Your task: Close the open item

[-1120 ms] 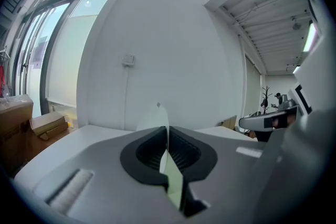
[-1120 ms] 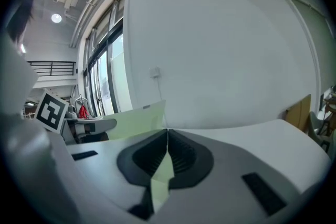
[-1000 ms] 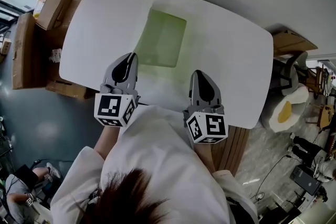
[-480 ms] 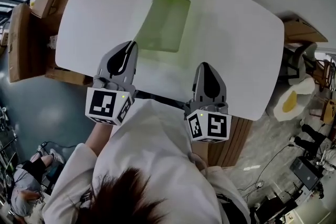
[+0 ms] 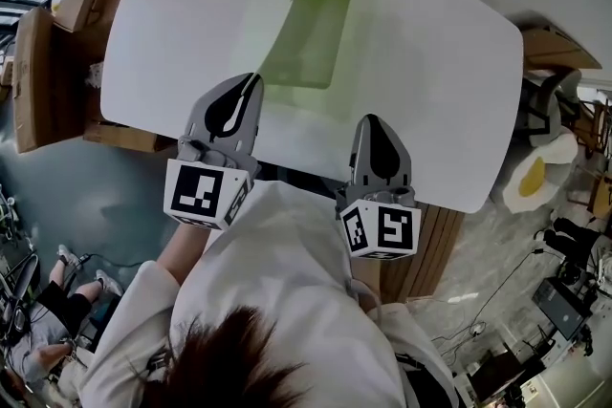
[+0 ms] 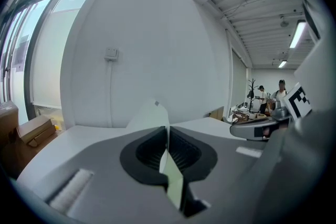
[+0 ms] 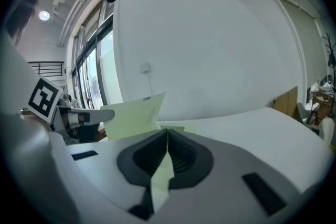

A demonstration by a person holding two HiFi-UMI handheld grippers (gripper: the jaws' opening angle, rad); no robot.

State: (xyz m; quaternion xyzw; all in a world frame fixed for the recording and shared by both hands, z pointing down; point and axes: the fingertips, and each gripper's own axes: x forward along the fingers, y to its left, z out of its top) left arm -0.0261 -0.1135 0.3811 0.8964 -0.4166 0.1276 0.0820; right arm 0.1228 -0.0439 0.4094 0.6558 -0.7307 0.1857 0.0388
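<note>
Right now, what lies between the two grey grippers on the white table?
Nothing separate. In the head view, only the translucent green plastic folder's near strip on the white table spans from the left gripper to the right gripper. Both are shut on its thin sheets.

White table (image 5: 430,81); cardboard boxes (image 5: 38,76) beside its left edge, fried-egg-shaped cushion (image 5: 533,179) at right.

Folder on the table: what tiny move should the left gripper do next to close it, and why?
Probably swing the left gripper toward the right, laying the raised cover down. Its fingers pinch that cover, which stands up off the green folder lying open on the table.
</note>
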